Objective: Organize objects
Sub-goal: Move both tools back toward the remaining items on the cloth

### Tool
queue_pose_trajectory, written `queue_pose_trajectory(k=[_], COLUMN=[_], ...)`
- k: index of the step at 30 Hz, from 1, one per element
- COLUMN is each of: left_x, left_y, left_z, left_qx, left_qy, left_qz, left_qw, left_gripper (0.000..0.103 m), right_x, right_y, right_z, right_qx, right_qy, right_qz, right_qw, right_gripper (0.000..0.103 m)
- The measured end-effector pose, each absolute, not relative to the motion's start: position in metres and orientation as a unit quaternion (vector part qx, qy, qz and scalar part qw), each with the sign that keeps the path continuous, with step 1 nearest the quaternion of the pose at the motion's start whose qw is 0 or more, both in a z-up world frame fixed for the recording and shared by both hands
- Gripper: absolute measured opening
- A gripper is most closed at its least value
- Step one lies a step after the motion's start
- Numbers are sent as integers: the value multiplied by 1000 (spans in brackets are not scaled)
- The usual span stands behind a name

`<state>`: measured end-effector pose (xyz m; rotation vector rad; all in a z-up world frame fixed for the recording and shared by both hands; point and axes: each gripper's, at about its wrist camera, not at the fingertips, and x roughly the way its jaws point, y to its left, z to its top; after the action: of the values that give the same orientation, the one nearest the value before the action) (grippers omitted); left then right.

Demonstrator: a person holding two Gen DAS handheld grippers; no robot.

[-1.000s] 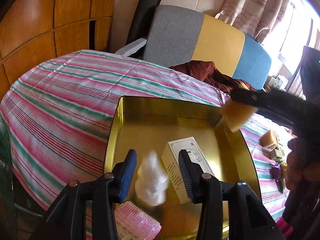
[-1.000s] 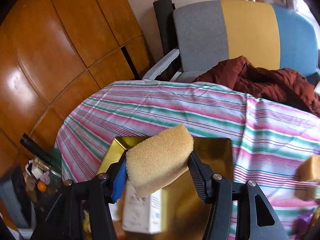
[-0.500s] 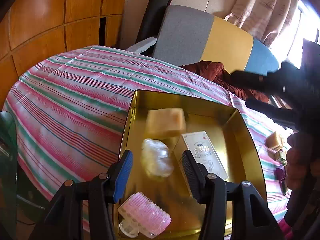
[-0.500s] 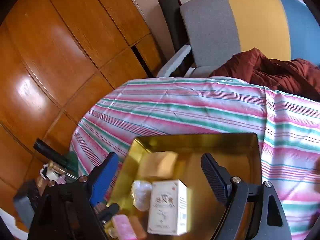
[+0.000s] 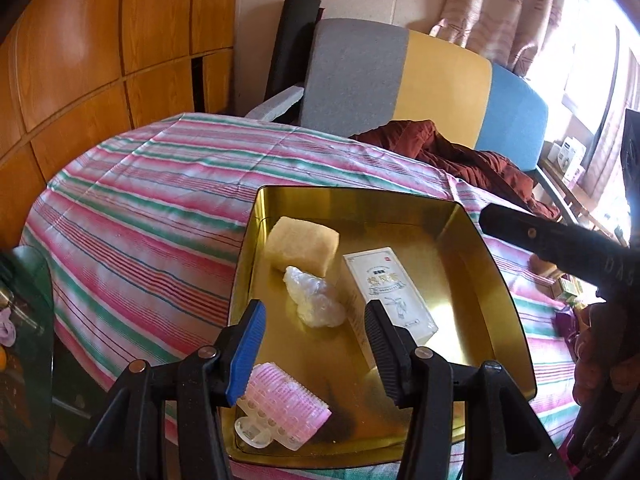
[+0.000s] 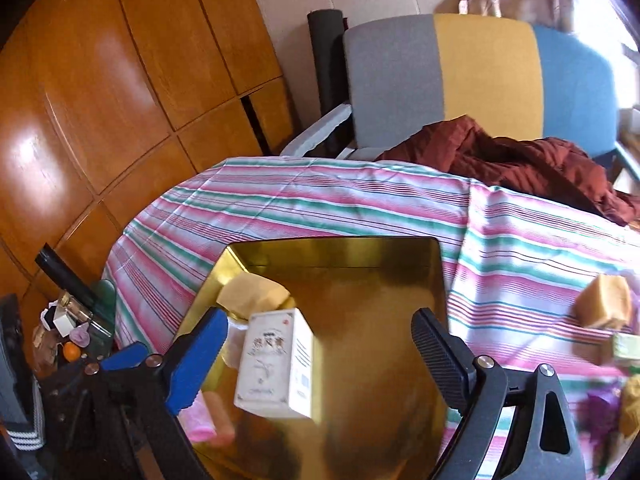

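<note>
Two grippers hang over one gold tray (image 5: 496, 280), both spread wide with nothing between their fingers. Nearest in the left wrist view, the left gripper (image 5: 314, 354) points forward and down over the tray's near end, its blue pad above a pink hair roller (image 5: 280, 412) that lies against the near-left corner. Just beyond its fingertips a crumpled clear plastic wad (image 5: 314, 300) sits mid-tray, touching or almost touching a white box (image 5: 390, 292) on its right; the box lies flat, its long axis running from the near right toward the far left. Farther in, a yellow sponge (image 5: 302, 244) rests close to the left wall, its long side set roughly across the tray. The tray's right half and far end are bare gold floor, open room inside the raised rim. At the right edge of this view the right gripper's black body (image 5: 560, 240) reaches in above the tray's right rim, with a hand (image 5: 600, 360) behind it. In the right wrist view the right gripper (image 6: 320, 360), jaws released, looks along the tray with the white box between its fingers in the picture but not touched. Outside the tray, on the striped tablecloth (image 5: 140, 216), a second sponge (image 6: 604, 300) lies well apart to the right. Beyond the table stands a grey, yellow and blue chair (image 5: 400, 76) with a dark red garment (image 5: 460, 156) on it.
</note>
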<state>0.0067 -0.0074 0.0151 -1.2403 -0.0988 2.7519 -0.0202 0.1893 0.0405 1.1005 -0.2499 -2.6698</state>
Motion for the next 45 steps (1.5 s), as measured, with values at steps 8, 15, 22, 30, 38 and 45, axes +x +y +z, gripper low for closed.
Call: queue_pose_trajectory(k=[8, 15, 22, 30, 38, 45], left_x=[16, 22, 22, 24, 28, 28], left_y=[13, 32, 53, 88, 122, 161], left_z=[20, 21, 25, 29, 29, 30], left_qx=[-406, -408, -406, -406, -408, -409], left_qy=[-15, -3, 7, 28, 51, 71], left_qz=[910, 906, 903, 896, 886, 875], left_qw=[85, 110, 138, 176, 213, 251], left_gripper=[52, 52, 52, 52, 52, 52], right_x=[8, 23, 35, 51, 69, 73], right_y=[220, 259, 312, 396, 483, 538], right_z=[46, 42, 36, 44, 46, 31], right_qx=[360, 362, 369, 359, 341, 324], right_qy=[-81, -83, -96, -115, -162, -197], right_qz=[-925, -927, -924, -922, -909, -896], right_qw=[86, 46, -8, -87, -177, -232], right_gripper=[97, 98, 98, 98, 100, 100])
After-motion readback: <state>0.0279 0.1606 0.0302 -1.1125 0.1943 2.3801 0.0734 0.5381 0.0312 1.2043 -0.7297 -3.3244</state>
